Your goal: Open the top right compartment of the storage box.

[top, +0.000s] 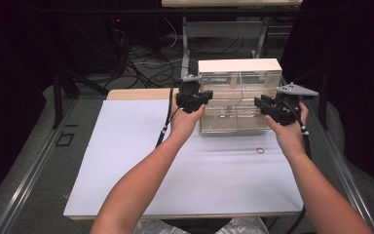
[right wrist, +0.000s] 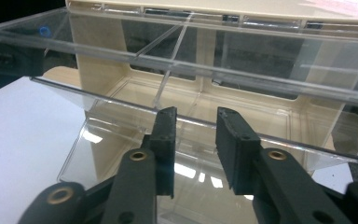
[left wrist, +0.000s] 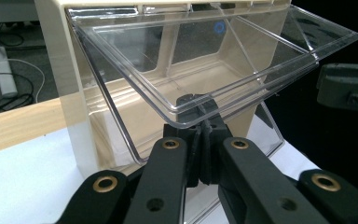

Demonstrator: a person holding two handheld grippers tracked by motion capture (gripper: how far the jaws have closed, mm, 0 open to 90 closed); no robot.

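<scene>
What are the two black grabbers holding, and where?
The left gripper pinches the front lip of the clear tilt-out bin. The right gripper holds nothing; its jaws stand apart at that lip.

Count, all relative to the cabinet (top: pixel 238 66):
- 1 cream cabinet w/ clear tilt-out bins.
- 2 bins: upper bin (left wrist: pixel 205 60) tilted out, lower bin (top: pixel 229 122) under it.
- Upper bin: 1 divider (right wrist: pixel 170 56), so 2 compartments.
- 2 grippers: left gripper (top: pixel 200 99) at the cabinet's left front, right gripper (top: pixel 263 103) at its right front.
- 2 hands/forearms, 1 per gripper.
- 1 rubber band (top: pixel 260 150), reddish, on the sheet in front of the cabinet, right side.
- 1 white sheet (top: pixel 126 165) under and in front of the cabinet.
- 1 blue ring mark (left wrist: pixel 219 26) seen thru the upper bin.
</scene>
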